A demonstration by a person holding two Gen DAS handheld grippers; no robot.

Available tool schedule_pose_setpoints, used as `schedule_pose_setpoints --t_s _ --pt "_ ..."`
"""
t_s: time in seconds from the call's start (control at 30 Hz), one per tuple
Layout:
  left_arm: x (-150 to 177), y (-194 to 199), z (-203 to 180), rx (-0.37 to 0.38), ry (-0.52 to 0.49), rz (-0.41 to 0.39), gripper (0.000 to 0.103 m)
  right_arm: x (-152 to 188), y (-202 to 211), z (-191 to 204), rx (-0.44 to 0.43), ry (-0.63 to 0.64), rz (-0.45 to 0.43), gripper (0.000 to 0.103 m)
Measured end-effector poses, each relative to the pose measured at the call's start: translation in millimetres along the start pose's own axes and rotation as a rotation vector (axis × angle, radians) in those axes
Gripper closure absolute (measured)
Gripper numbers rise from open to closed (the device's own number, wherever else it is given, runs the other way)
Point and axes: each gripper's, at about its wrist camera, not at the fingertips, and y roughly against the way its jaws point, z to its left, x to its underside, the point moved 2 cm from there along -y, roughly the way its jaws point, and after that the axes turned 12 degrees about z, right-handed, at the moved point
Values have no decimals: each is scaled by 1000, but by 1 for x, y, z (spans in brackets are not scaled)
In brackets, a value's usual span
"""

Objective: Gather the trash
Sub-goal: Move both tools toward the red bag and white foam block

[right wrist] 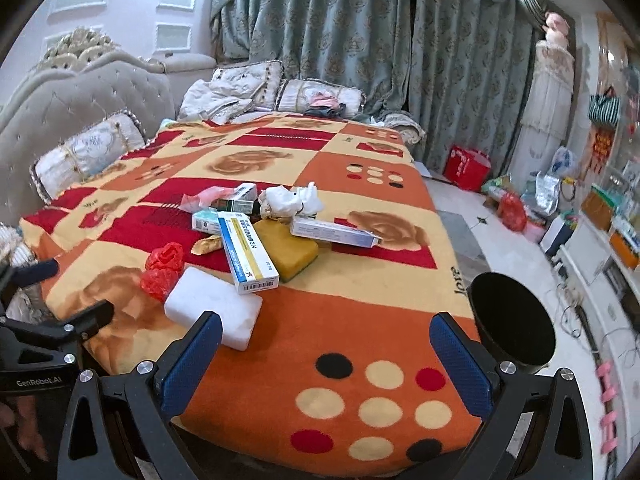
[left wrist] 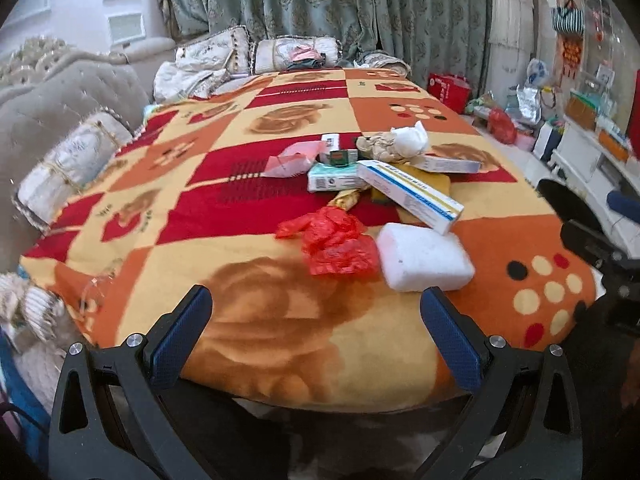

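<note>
Trash lies in a pile on a patterned blanket (left wrist: 248,344) over a table. A white foam block (left wrist: 424,258) (right wrist: 212,308) is nearest, with a crumpled red plastic bag (left wrist: 334,242) (right wrist: 162,270) to its left. Behind lie a blue and white box (left wrist: 410,194) (right wrist: 248,254), a yellow sponge (right wrist: 288,250), crumpled white tissue (left wrist: 408,140) (right wrist: 292,200), a pink wrapper (left wrist: 294,158) and more small boxes. My left gripper (left wrist: 316,332) is open and empty at the near edge. My right gripper (right wrist: 326,360) is open and empty, just right of the foam block.
A black round bin (right wrist: 512,324) stands at the table's right edge, beside my right gripper. A tufted sofa (right wrist: 80,96) with cushions runs along the left. Curtains hang behind. Bags and boxes clutter the floor (right wrist: 516,208) at right. The blanket (right wrist: 360,308) also shows in the right wrist view.
</note>
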Motion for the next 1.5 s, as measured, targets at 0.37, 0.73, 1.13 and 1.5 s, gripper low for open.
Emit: schedule_pose_setpoints --t_s 0.37,0.73,1.13,1.5 --pt "2 -18 15 15 5 52 0 -8 -8 6 32 2 70 0" --pt "-1 -26 27 -9 15 57 0 -12 -11 12 31 21 79 0" --pt "-4 -25 37 53 69 48 0 -11 -8 7 -1 7 67 0" --pt "-9 -57 33 58 68 169 0 -7 -10 1 -114 -26 44 0"
